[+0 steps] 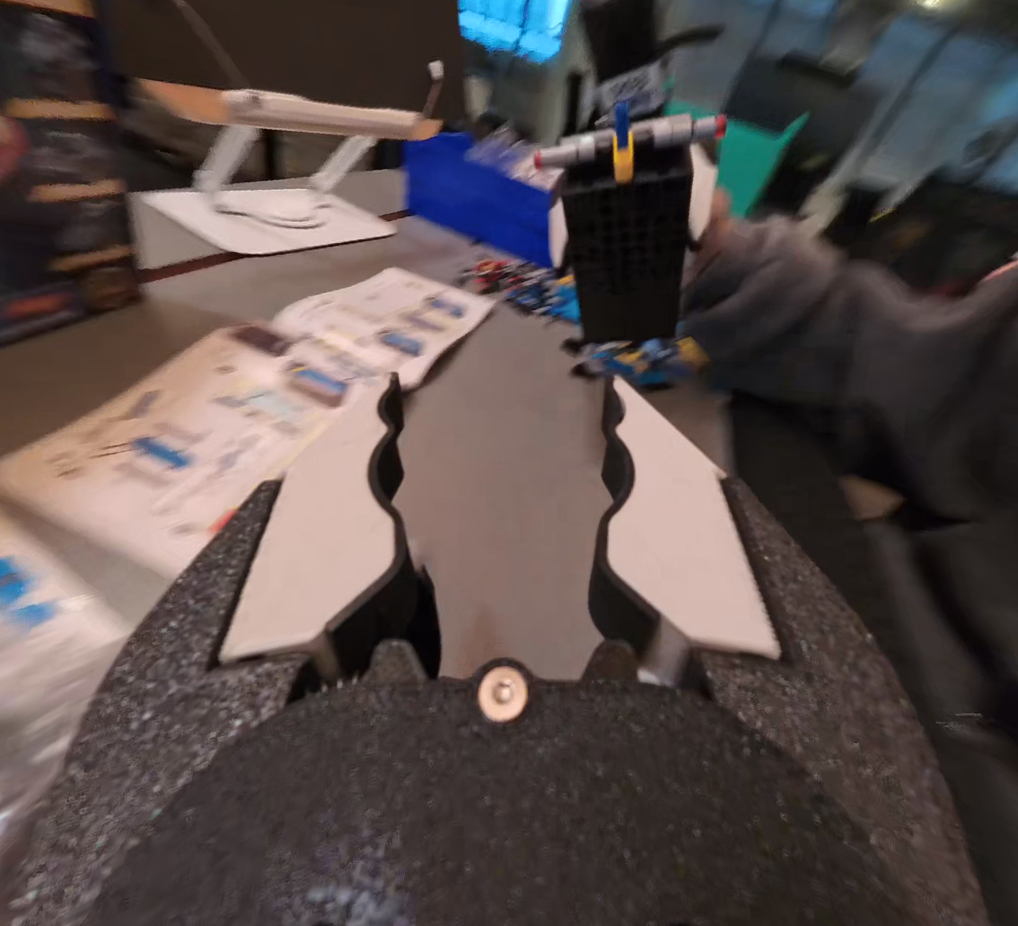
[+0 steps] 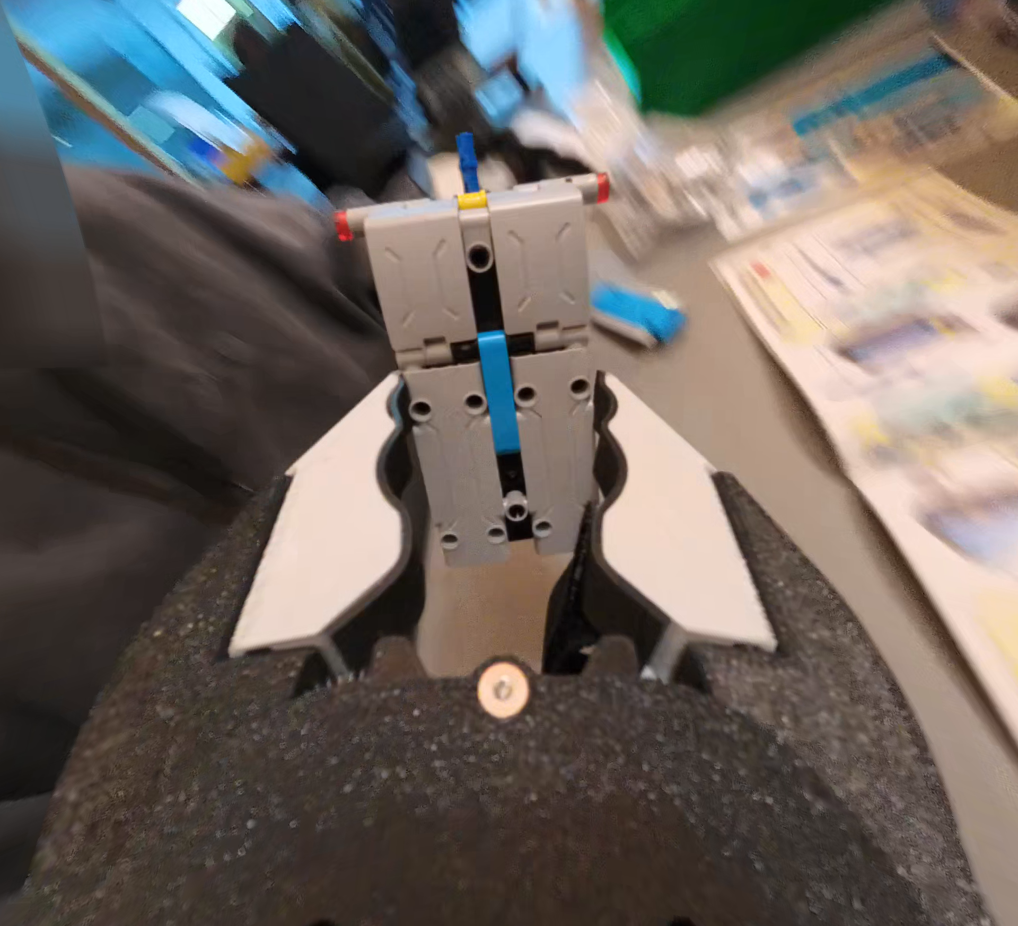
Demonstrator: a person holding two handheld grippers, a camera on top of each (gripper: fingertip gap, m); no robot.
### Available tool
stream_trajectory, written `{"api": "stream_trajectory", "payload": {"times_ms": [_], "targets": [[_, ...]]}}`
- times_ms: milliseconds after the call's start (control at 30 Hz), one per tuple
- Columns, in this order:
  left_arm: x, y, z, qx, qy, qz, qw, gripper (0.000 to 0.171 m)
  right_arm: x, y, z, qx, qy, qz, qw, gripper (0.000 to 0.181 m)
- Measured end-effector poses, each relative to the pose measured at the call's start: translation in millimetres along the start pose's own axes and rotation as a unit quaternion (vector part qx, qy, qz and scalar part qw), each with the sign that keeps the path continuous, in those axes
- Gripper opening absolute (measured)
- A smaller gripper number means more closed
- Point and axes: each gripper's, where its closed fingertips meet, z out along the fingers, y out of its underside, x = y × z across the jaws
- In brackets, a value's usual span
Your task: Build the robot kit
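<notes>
My right gripper [image 2: 498,393] is shut on a grey brick-built panel assembly [image 2: 479,343] with a blue strip down its middle, a yellow clip and red-tipped axle ends on top. It holds the assembly upright above the table. In the left wrist view the same assembly [image 1: 628,238] shows from its black grid-textured side, held up at the far right, with a grey axle [image 1: 633,139] across the top. My left gripper [image 1: 501,393] is open and empty above the grey table [image 1: 496,459], well short of the assembly.
An open instruction booklet [image 1: 237,404] lies left of my left gripper and shows in the right wrist view [image 2: 881,349]. Loose bricks [image 1: 529,283] and a small blue and yellow build [image 1: 644,360] lie ahead. A blue box [image 1: 474,194], a white stand [image 1: 264,216] and a grey sleeve [image 1: 854,349] are nearby.
</notes>
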Motion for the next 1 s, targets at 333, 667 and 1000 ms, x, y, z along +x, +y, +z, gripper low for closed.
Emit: {"api": "stream_trajectory", "payload": {"times_ms": [333,667,1000], "targets": [[84.1,-68.5,21.6,0.089,0.346,-0.207,0.911,0.092,-96.3,-28.5,36.9,0.184,-0.442,0.147,0.865,0.064],[113.7,-48.3,7.3,0.072,0.414,-0.181,0.889,0.036,-100.0,-15.8,66.8,0.157,-0.487,0.211,0.833,0.066],[-4.4,-30.2,-12.6,0.018,0.153,-0.153,0.976,0.034,23.8,-13.5,51.2,0.226,-0.065,0.162,0.958,0.059]]}}
